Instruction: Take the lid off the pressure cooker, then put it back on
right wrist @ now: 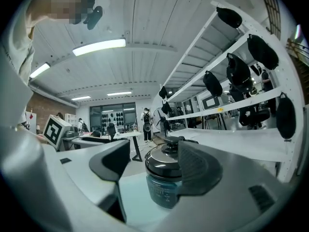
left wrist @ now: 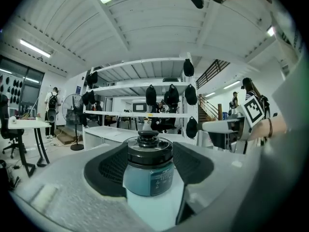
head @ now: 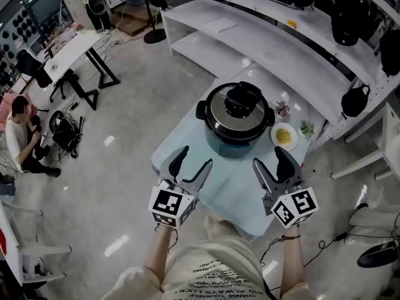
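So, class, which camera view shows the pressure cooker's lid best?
The head view: it looks down on the whole lid, steel top and black knob, seated on the cooker. The left gripper view shows the lid side-on, only rim and knob; the right gripper view likewise, partly behind a jaw.

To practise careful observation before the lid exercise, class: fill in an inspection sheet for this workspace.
Surface: pale blue table.
Job's things: pressure cooker upright, lid on.
Clutter: small plate of yellow food, two small plants, right of the cooker.
Grippers: left hand-held gripper and right hand-held gripper open, empty, short of the cooker.
Cables: dark cable on the floor, right.
Surroundings: white shelves, hanging bags; seated person at left.
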